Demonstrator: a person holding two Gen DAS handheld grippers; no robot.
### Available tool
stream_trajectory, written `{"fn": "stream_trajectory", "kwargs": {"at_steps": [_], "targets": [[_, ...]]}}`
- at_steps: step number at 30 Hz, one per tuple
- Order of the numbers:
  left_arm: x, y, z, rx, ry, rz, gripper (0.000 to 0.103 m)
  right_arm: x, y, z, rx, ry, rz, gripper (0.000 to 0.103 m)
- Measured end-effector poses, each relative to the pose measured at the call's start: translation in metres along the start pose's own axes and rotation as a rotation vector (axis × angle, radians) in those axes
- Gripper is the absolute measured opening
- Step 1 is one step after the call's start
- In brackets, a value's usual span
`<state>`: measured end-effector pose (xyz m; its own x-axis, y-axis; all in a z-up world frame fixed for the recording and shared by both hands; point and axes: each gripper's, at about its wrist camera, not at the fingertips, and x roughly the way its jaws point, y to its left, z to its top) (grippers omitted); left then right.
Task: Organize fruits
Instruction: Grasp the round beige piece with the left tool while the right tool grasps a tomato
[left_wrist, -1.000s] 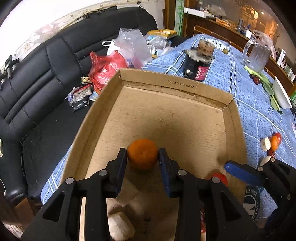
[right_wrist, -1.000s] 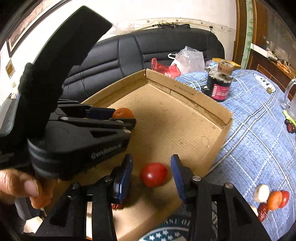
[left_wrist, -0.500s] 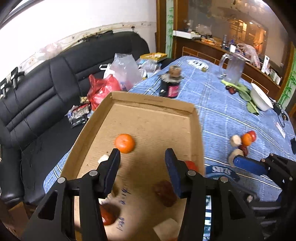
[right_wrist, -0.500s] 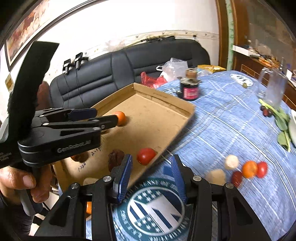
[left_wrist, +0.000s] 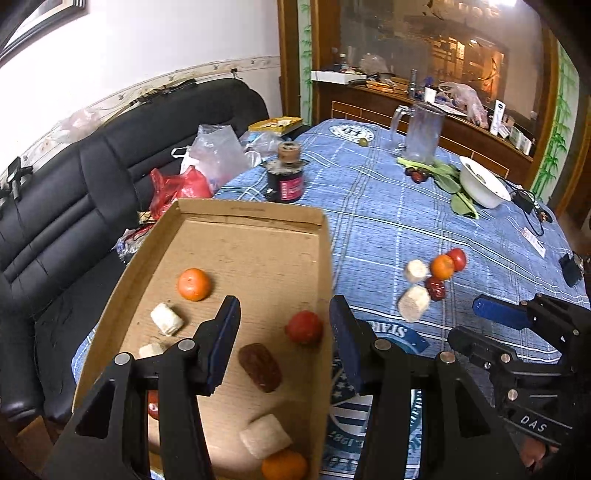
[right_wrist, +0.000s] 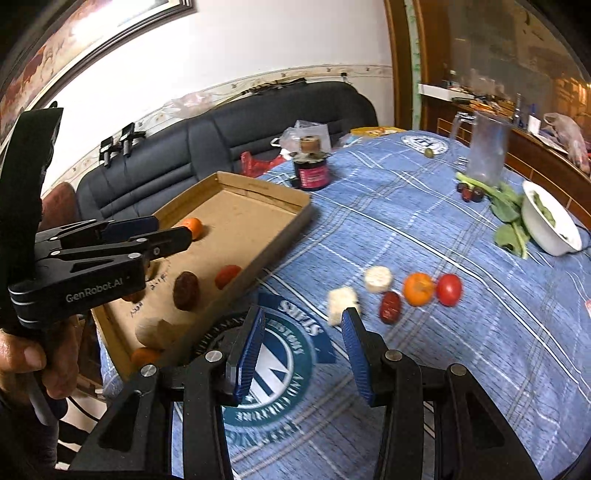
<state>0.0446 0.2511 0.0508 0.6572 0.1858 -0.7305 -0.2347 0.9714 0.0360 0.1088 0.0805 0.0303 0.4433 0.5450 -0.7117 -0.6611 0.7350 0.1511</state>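
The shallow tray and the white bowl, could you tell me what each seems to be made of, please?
The tray looks like plain brown corrugated cardboard, matte, with folded walls and scuffed creases. The white bowl looks like glazed ceramic or perhaps plastic; its smooth, even surface leaves that open.

Right of the cardboard tray (right_wrist: 291, 216), which holds an orange (right_wrist: 192, 227), a tomato (right_wrist: 227, 276) and a date (right_wrist: 186, 290), the empty right gripper (right_wrist: 303, 345) hangs jaws apart over the blue tablecloth (right_wrist: 424, 369), just short of a cluster of loose fruit (right_wrist: 417, 288).
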Motion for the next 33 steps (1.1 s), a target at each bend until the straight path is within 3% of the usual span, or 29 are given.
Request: {"fn": "stream_trajectory", "kwargs": {"at_steps": [16, 33], "targets": [[0.006, -0.048, -0.002, 0.041, 0.037, -0.096, 0.049, -0.01, -0.054, -0.019, 0.069, 0.013, -0.073, 0.045], [0.061, -0.1, -0.01, 0.124, 0.168, -0.158, 0.048, 0.033, -0.118, -0.005, 0.148, 0.037, -0.164, 0.042]]}}
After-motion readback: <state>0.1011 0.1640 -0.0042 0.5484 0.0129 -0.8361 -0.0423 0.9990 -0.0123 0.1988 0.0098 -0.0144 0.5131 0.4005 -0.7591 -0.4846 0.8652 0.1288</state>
